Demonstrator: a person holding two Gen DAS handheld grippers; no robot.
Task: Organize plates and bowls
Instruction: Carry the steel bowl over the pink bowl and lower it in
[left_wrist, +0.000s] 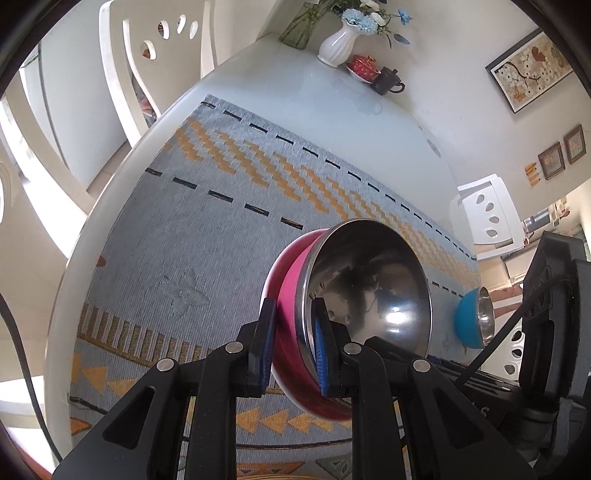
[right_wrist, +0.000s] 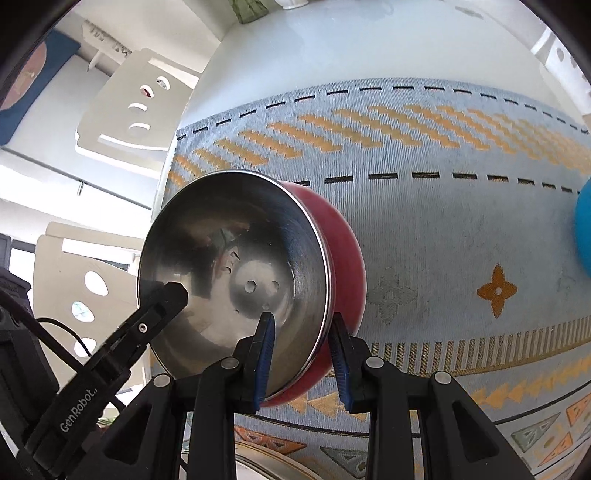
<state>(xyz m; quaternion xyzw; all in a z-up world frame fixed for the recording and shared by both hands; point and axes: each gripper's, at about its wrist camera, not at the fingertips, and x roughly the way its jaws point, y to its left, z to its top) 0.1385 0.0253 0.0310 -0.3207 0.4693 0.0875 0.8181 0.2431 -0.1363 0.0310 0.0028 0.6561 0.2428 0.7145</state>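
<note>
Both claws, left (left_wrist: 293, 343) and right (right_wrist: 301, 360), pinch the pink bowl (left_wrist: 291, 291) by its rim. Below lies a grey woven mat (left_wrist: 207, 236) (orange zigzags) on the white worktop (left_wrist: 295, 77); white chairs (left_wrist: 155, 62) stand at its far side.

One legible marking is present: "GenRobot." in white lettering on the black body of the left gripper (right_wrist: 177, 295), visible in the right wrist view. No other text or numbers can be read.
</note>
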